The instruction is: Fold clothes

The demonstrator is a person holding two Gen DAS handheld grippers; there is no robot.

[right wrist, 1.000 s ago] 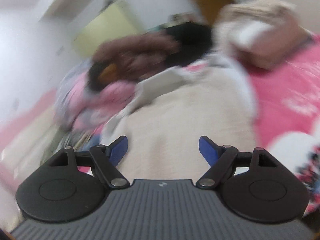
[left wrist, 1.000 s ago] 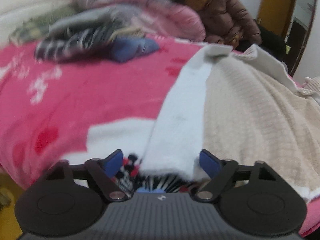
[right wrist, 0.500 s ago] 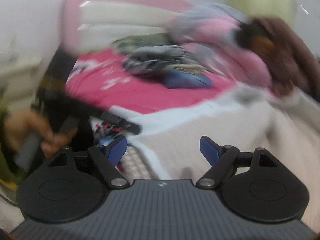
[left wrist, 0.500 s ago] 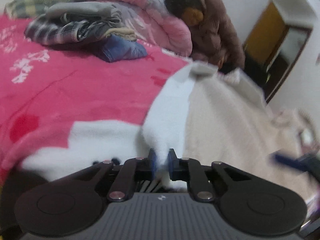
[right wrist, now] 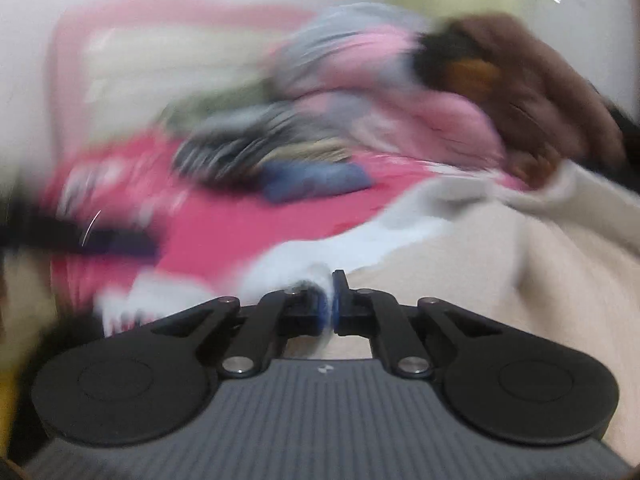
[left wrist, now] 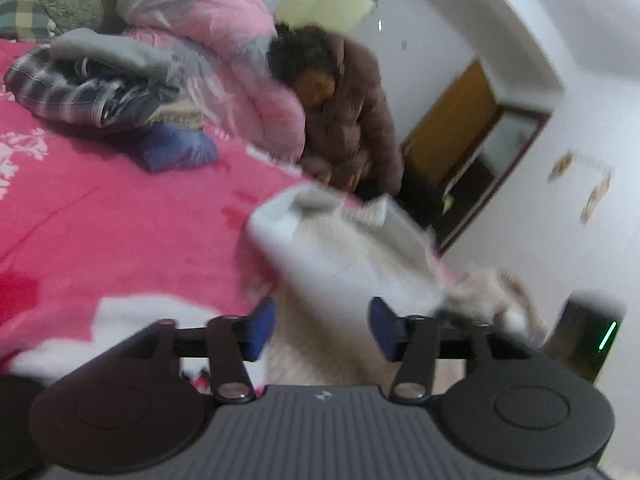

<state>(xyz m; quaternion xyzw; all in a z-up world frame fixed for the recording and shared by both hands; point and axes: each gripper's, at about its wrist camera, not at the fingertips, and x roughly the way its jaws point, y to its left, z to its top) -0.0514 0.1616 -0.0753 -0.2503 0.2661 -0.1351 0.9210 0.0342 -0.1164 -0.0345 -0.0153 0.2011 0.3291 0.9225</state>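
Observation:
A cream knitted garment [left wrist: 340,248] with a white fleecy lining lies on the pink bedspread [left wrist: 100,208]. In the left wrist view its near part sits between the blue pads of my left gripper [left wrist: 322,330]. The jaws are opening and neither pad presses on the cloth. My right gripper [right wrist: 330,304] is shut on the white edge of the same garment [right wrist: 460,280], and a tuft of the fleece shows between its pads. The right wrist view is heavily blurred.
A pile of clothes [left wrist: 92,88], plaid, grey and blue, lies at the back left of the bed. Behind it is a bundled pink and grey quilt [left wrist: 224,60]. A person in a brown padded coat [left wrist: 348,112] stands at the far side. An orange door [left wrist: 452,128] is beyond.
My left gripper shut on the garment's white edge, then let go and stands open. My right gripper swung across the bed to the white edge and shut on it.

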